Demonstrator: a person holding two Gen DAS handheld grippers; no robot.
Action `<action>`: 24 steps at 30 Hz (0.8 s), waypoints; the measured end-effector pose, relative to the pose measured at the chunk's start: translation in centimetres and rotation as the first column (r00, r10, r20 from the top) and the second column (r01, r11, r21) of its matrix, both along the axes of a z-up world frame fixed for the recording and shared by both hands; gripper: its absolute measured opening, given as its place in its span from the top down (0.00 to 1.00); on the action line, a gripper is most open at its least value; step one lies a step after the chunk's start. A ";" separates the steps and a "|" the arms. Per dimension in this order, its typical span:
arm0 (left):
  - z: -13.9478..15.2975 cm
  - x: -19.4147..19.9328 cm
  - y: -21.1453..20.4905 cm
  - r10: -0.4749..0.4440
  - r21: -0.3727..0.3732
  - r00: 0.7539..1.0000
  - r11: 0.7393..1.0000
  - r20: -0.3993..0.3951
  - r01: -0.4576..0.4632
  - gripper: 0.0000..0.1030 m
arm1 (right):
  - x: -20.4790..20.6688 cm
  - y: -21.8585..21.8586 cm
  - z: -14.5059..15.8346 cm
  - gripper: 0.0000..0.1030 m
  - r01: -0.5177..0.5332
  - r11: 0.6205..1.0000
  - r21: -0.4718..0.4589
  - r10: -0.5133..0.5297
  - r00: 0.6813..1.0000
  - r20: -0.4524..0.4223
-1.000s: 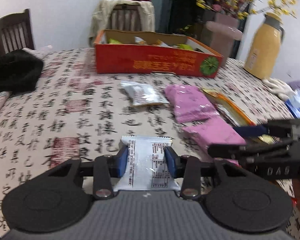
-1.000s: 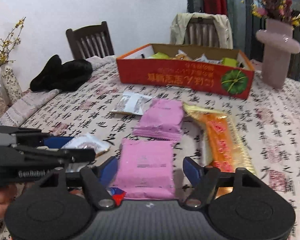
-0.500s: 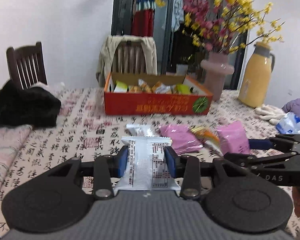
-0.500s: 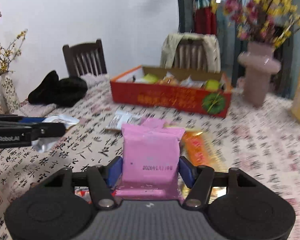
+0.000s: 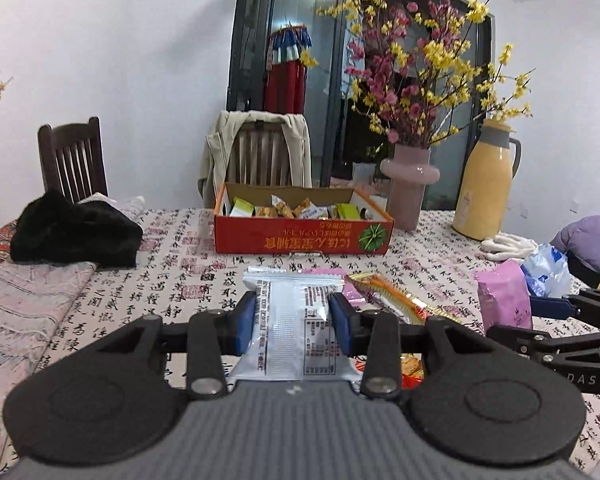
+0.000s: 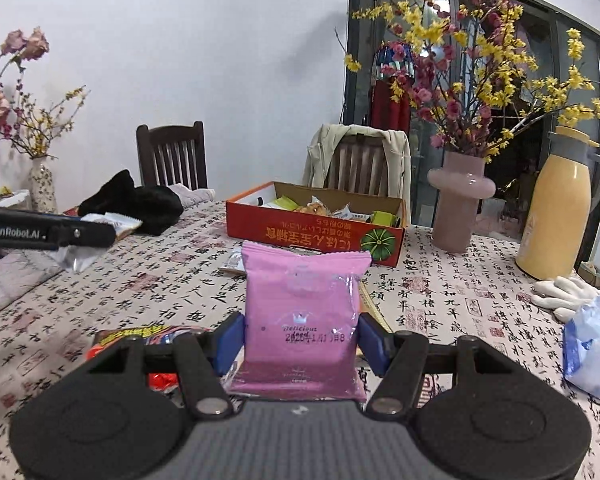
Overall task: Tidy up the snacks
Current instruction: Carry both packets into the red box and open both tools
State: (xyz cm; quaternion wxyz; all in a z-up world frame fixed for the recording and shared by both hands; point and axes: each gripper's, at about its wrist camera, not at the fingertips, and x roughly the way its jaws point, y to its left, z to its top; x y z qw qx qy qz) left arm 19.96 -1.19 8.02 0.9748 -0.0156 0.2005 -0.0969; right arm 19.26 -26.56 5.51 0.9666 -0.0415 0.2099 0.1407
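My left gripper is shut on a white snack packet and holds it above the table. My right gripper is shut on a pink snack packet, also lifted; this packet shows in the left wrist view too. A red cardboard box holding several snacks stands at the far middle of the table; it also shows in the right wrist view. More snacks lie on the cloth: an orange packet, a pink packet edge and a red-orange packet.
A pink vase with flowers, a yellow thermos, white gloves and a blue-white bag stand at the right. Black clothing lies at the left. Chairs stand behind the table.
Both grippers have risen from the table with their packets. The right gripper closed on the pink packet and lifted it; the views now look level toward the box.
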 end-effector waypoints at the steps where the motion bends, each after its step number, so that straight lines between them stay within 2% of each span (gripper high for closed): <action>1: 0.2 -0.3 0.0 0.001 0.001 1.000 1.000 0.007 -0.001 0.61 | -0.3 -0.1 0.2 0.41 0.001 1.000 0.001 -0.001 1.000 0.005; 8: 0.7 -1.0 -0.2 -0.006 0.004 1.000 1.000 0.025 0.006 0.61 | -0.9 0.1 0.6 0.41 -0.009 1.000 0.004 0.009 1.000 0.022; 13: 0.9 0.5 -0.1 -0.007 0.006 1.000 1.000 0.027 0.007 0.61 | 0.2 0.1 0.6 0.41 -0.017 1.000 0.008 0.017 1.000 0.019; 24: 1.8 7.8 0.2 -0.009 0.039 0.998 0.999 0.056 0.007 0.61 | 8.0 0.5 1.0 0.41 -0.032 0.999 0.017 0.032 0.999 0.021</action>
